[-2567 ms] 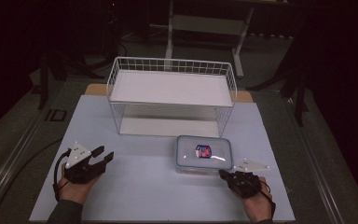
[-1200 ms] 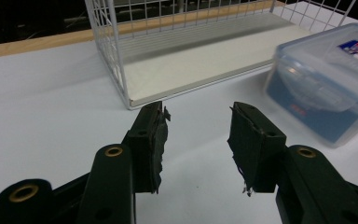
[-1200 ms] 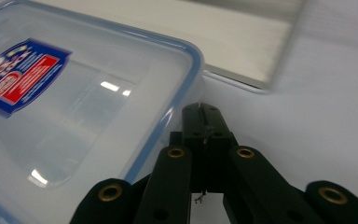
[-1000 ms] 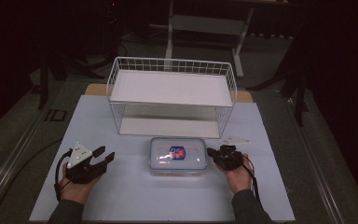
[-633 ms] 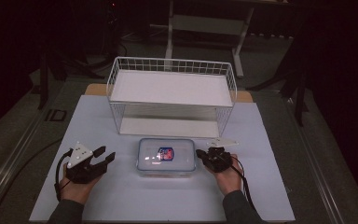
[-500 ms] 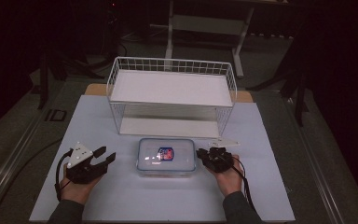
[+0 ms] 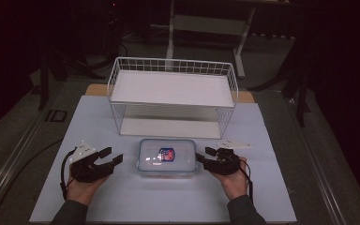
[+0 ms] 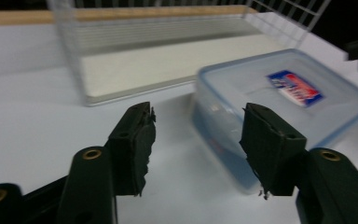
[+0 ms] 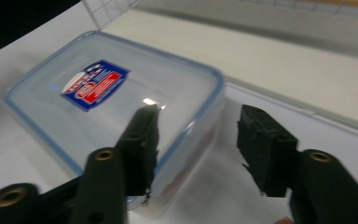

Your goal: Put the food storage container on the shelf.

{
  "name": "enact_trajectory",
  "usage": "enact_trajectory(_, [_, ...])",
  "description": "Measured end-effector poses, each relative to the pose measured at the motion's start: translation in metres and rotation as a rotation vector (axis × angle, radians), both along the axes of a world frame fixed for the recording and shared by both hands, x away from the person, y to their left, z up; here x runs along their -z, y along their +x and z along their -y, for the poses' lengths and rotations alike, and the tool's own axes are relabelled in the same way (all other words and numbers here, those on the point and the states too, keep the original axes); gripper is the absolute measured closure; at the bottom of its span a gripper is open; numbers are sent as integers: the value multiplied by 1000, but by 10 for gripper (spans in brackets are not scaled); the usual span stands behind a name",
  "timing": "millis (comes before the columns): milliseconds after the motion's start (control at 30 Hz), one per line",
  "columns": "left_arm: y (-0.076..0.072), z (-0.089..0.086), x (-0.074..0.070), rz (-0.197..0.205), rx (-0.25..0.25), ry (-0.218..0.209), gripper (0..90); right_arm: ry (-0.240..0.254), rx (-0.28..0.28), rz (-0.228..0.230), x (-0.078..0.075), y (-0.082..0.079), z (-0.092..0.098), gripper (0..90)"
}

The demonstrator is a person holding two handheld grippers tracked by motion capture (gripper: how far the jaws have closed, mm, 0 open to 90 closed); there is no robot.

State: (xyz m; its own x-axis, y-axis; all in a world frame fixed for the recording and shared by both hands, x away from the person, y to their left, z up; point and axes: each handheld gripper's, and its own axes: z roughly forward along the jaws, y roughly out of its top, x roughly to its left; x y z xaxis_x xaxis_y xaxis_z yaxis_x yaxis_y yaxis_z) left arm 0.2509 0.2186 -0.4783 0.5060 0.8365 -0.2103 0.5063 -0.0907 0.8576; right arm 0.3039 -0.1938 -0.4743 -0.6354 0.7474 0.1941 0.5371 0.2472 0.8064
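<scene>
A clear plastic container (image 7: 167, 157) with a blue-rimmed lid and a red and blue sticker lies flat on the white mat, just in front of the wire basket. My left gripper (image 7: 112, 155) rests a short way to its left and points at it. Its jaws have just been opening, and nothing is between them in the left gripper view (image 8: 198, 140); the container (image 8: 279, 98) lies just ahead. My right gripper (image 7: 203, 155) is at the container's right end. Its jaws (image 9: 198, 140) have also just been opening, and the container's corner (image 9: 121, 98) sits by one pad, unpressed.
A white wire basket (image 7: 173, 96) with two white shelves stands at the back of the mat, its lower shelf open toward me right behind the container. The white mat (image 7: 272, 140) covers the table. Dark floor and stand legs lie beyond the table.
The container has slid left across the mat from the right side to the middle, with the right gripper following at its right end. The left hand has stayed put.
</scene>
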Motion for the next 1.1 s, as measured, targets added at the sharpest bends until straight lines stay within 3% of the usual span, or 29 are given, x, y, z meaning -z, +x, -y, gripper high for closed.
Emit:
enact_trajectory(200, [16,19,4,-88,63,-80,333,3,-39,-46,5,4,-11,358])
enact_trajectory(333, [27,34,10,-115,81,-62,280,3,-47,-90,11,8,-15,301])
enact_trajectory(500, [41,48,20,-184,94,-77,236,30,-57,-148,17,13,-18,203])
enact_trajectory(600, [46,51,26,-209,90,-81,228,42,-64,-157,20,15,-22,157])
enact_trajectory(733, [50,53,31,-227,99,-127,221,66,-67,-186,24,19,-24,139])
enact_trajectory(1100, [60,53,43,-349,130,-263,183,149,-82,-266,34,24,-23,124])
